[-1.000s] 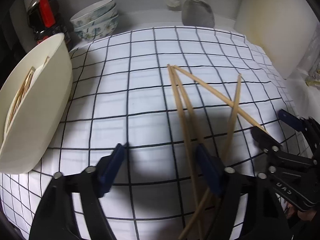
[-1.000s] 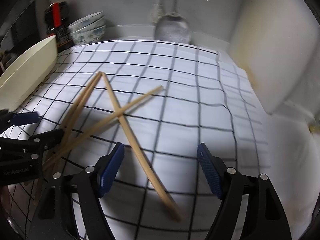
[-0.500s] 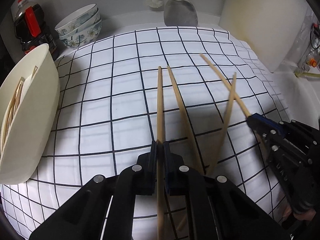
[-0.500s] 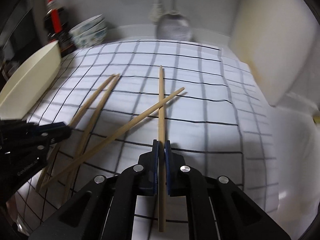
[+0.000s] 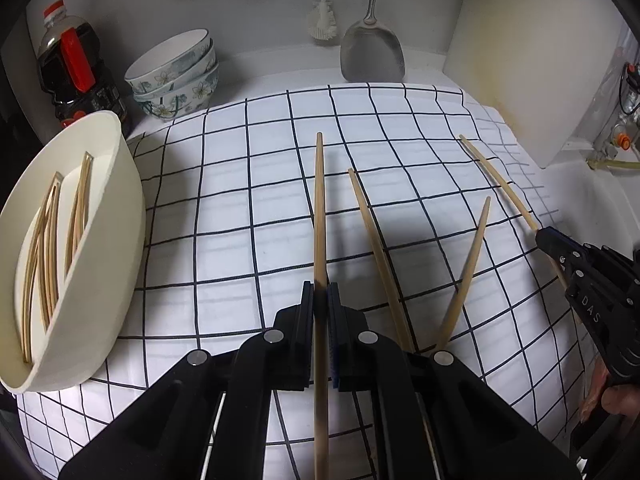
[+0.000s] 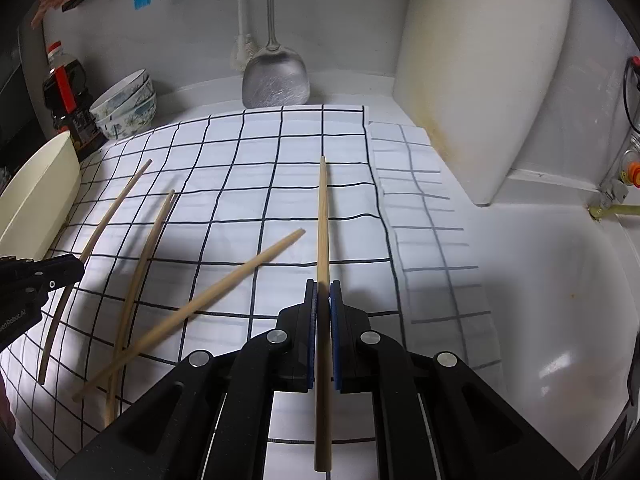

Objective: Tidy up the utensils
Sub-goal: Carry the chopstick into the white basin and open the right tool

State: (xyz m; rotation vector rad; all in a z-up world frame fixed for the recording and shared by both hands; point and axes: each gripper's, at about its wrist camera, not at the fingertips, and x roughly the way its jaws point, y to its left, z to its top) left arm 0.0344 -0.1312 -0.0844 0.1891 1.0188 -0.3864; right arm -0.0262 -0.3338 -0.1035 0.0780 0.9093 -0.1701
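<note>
Grey wall (image 6: 192, 32), white counter (image 6: 540, 280), checked cloth (image 5: 248, 208)

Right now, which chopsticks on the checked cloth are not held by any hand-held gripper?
The two middle chopsticks, lying free on the checked cloth. The left hand-held gripper and right hand-held gripper each clamp one other.
</note>
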